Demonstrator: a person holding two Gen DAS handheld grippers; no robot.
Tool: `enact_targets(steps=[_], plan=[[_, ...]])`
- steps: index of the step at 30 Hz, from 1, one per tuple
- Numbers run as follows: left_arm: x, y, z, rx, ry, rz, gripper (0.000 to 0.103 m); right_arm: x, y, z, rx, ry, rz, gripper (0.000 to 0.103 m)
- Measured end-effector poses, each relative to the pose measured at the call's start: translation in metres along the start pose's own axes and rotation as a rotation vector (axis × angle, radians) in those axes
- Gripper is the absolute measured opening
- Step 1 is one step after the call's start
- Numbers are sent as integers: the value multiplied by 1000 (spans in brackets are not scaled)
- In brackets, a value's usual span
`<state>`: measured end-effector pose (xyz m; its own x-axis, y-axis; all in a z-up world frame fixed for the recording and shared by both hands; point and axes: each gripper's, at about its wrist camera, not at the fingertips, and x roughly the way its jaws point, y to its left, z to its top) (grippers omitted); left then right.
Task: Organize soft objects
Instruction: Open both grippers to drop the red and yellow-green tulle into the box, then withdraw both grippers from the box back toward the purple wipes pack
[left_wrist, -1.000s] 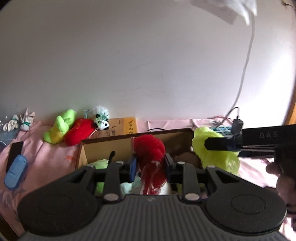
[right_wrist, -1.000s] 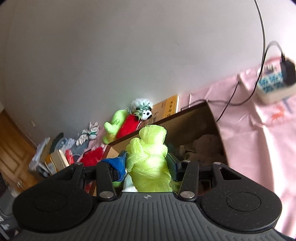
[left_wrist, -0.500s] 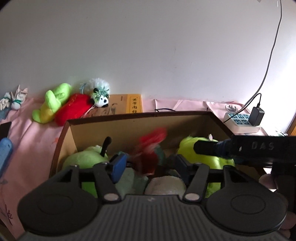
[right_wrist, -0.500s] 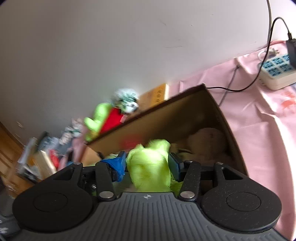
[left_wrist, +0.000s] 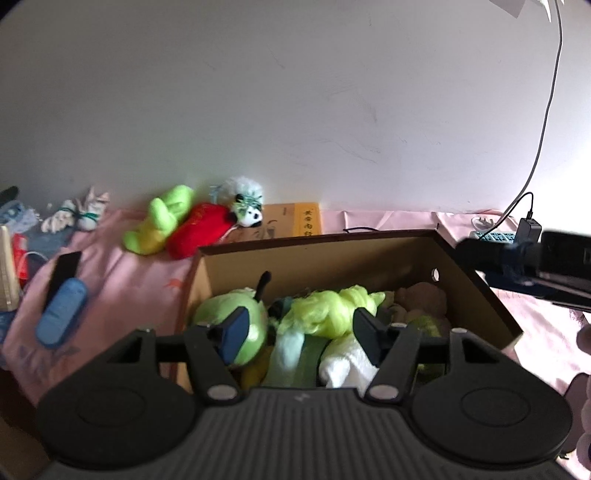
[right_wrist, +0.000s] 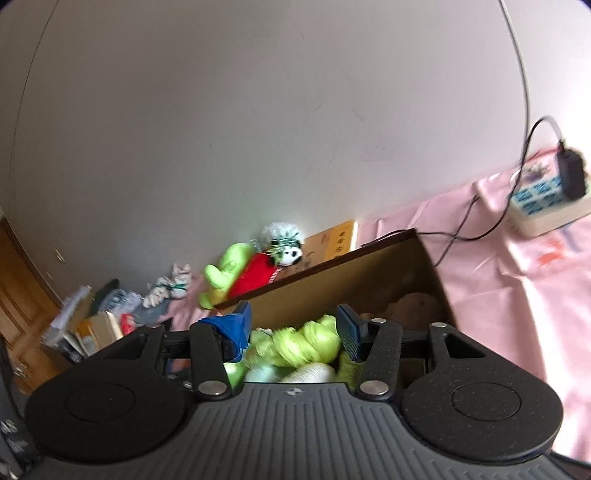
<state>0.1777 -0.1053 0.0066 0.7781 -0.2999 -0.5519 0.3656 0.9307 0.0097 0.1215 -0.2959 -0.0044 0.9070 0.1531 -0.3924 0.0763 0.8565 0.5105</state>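
Over the open cardboard box (left_wrist: 476, 280), both grippers held above the pile of soft things. Left gripper (left_wrist: 301, 332) spread wide, nothing between its fingers. Right gripper (right_wrist: 293, 330) likewise wide, empty; seen from the left view as a dark bar past the box's right wall. Lime yarn bundle (left_wrist: 332, 308) lying loose in the box, mid-pile, touching neither gripper's fingers so far as visible; same bundle (right_wrist: 306, 343) in the right view, slightly blurred. Beside it, toward the box's left wall, a round green plush (left_wrist: 232, 317) with a dark stem. Below the yarn, a white soft roll (left_wrist: 347, 363) and a pale mint piece (left_wrist: 290, 349). In the box's far right corner, a brown plush (left_wrist: 421, 295). Outside the box on the pink cloth (left_wrist: 122, 284), along the wall edge: lime plush (left_wrist: 159, 225), red plush (left_wrist: 197, 234) just beside it and touching, panda toy (left_wrist: 247, 208) at the red one's end, then a yellow book (left_wrist: 295, 221) behind the box's far wall. Toward the cloth's left edge, a blue case (left_wrist: 61, 317) with a black slab (left_wrist: 64, 271) touching its far end. White knotted cloth toy (left_wrist: 79, 214) near the far left. Power strip (right_wrist: 546, 203) with a black plug at the cloth's right, well apart from the box.
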Motion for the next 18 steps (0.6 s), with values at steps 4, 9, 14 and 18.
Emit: enact_targets(steps=[4,9,14,18], plan=[[-22,-3,-6,2,-1,38,66,-12,7,-10,-17,11,-52,36],[-47,-8,-15,15,-2,101,67,-29,19,-23,-84,11,-127,36],[-63,-14,-26,24,6,160,68,-47,27,-35,-112,-3,-163,36],[-76,-19,-36,31,6,178,69,-57,31,-43,-126,9,-187,36]])
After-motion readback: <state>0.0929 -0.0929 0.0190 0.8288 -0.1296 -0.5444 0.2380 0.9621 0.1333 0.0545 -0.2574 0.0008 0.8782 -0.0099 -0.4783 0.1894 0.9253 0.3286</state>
